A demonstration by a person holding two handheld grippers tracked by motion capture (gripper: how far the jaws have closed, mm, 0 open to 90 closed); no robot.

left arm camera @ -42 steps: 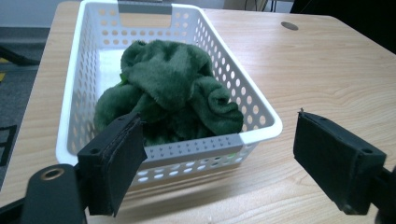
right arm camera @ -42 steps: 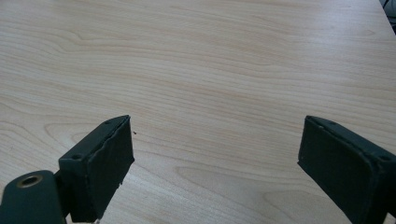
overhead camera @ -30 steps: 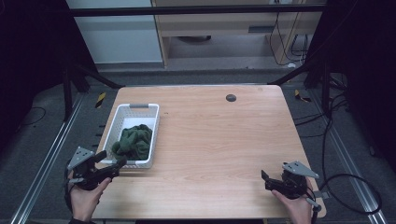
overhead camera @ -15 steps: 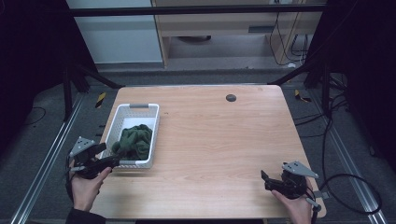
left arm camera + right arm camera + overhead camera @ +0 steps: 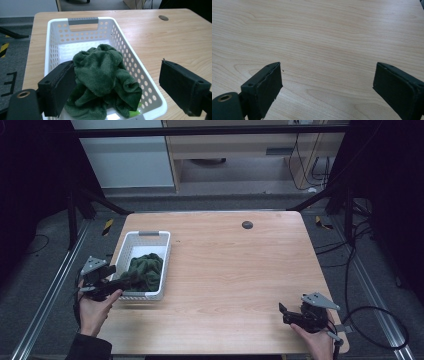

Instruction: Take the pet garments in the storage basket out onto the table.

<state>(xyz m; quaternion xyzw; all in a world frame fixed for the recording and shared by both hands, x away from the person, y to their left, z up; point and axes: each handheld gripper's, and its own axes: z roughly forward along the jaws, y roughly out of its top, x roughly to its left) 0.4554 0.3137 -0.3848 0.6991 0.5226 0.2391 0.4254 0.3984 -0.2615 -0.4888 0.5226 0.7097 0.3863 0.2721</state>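
A white perforated basket (image 5: pixel 146 236) stands at the table's left side, with a crumpled dark green cloth (image 5: pixel 145 270) inside. My left gripper (image 5: pixel 125 282) sits at the basket's near end, held by a hand. In the left gripper view it (image 5: pixel 116 67) is open wide, its jaws level with the green cloth (image 5: pixel 100 70). One jaw rests beside the cloth by the left wall of the basket (image 5: pixel 80 21), and the other hangs outside the right wall. My right gripper (image 5: pixel 283 313) rests near the front right corner, open (image 5: pixel 327 67) over bare wood with nothing between its jaws.
The wooden table (image 5: pixel 240 270) has a small dark round cap (image 5: pixel 247 225) near its far edge. Black frame posts and cables stand around the table. A yellow-green scrap (image 5: pixel 133 113) peeks from under the cloth.
My left gripper has moved forward and to the right from the table's left front edge to the basket's near end. The right gripper has stayed put.
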